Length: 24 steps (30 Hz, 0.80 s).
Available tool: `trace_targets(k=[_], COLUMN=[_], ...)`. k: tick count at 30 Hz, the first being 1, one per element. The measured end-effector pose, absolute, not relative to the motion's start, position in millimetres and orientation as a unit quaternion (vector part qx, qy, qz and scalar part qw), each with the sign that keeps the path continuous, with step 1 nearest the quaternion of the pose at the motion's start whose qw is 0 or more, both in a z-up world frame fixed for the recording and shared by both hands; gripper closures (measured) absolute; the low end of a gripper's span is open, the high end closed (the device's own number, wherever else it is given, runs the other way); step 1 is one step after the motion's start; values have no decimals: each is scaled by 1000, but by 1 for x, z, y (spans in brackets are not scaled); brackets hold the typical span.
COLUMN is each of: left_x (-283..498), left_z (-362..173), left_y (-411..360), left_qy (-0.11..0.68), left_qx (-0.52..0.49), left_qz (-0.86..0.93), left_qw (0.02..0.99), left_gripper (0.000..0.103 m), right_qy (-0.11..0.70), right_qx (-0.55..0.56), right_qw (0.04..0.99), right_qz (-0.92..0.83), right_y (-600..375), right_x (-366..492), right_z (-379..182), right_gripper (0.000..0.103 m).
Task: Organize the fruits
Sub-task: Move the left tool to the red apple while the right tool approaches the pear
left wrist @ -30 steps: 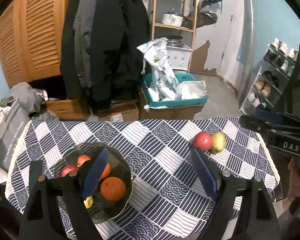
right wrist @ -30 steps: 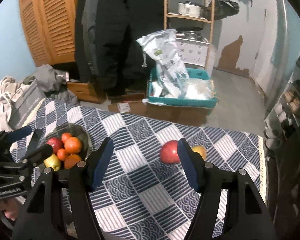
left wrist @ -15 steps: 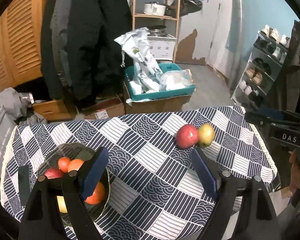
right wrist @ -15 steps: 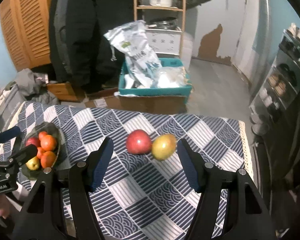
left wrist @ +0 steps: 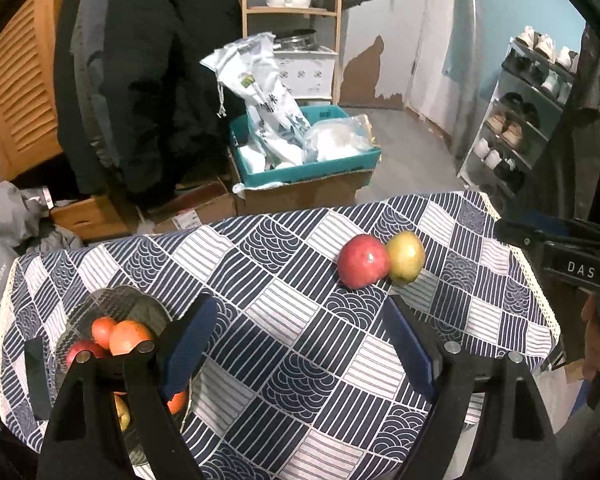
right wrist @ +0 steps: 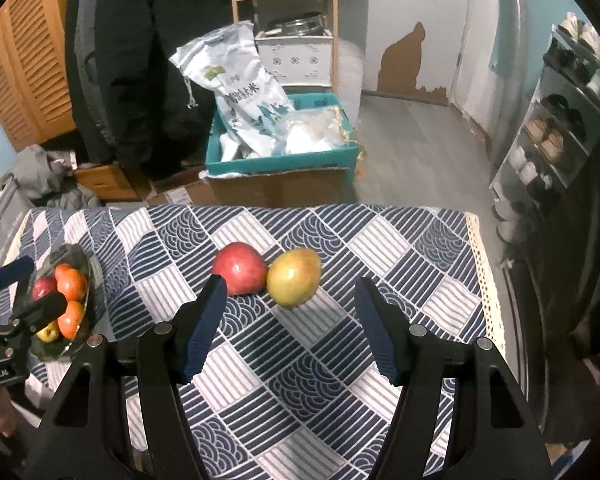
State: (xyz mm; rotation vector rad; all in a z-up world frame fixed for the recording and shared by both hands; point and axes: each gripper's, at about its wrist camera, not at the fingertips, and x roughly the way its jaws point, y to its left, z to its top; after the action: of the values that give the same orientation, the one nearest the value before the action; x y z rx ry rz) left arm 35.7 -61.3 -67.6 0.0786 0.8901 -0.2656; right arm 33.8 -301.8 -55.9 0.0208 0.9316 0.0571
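A red apple (left wrist: 362, 261) (right wrist: 239, 267) and a yellow-green fruit (left wrist: 406, 257) (right wrist: 293, 277) lie touching on the blue patterned tablecloth (left wrist: 292, 352). A glass bowl (left wrist: 132, 310) (right wrist: 85, 268) on the left holds oranges (left wrist: 129, 337), a red apple and a yellow fruit. My left gripper (left wrist: 300, 344) is open and empty, above the cloth between the bowl and the two fruits. My right gripper (right wrist: 288, 328) is open and empty, just short of the two fruits. The right gripper also shows at the right edge of the left wrist view (left wrist: 556, 248).
Beyond the table's far edge, on the floor, stand a teal crate (right wrist: 284, 156) with bags, cardboard boxes and hanging dark coats (left wrist: 148, 60). A shoe rack (left wrist: 532, 112) stands at the right. The table's right edge has a lace trim (right wrist: 486, 280).
Both grippers have moved right and nearer to the two loose fruits. The bowl has slid toward the left edge of both views. Both stay open.
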Motion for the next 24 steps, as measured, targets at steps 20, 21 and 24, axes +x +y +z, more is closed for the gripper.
trace_targets(k=[20,21,24], left_x=[113,117,125], left_z=[-144,-148,-159], left_y=[-109,-111,-120], left_qy=[516,520,530], left_qx=[-7,-6,-2], left_qz=[-160,-161,-168], left_qw=[842,839,831], left_gripper=[17,17,17], right_qy=[531,533,535], right_qx=[68,72,82], right_qw=[844,843,841], right_qz=[11,11,7], right_y=[-345,-347,-352], right_x=[85,87,92], right_z=[-146,-148,-155], right_gripper=[36,36,36])
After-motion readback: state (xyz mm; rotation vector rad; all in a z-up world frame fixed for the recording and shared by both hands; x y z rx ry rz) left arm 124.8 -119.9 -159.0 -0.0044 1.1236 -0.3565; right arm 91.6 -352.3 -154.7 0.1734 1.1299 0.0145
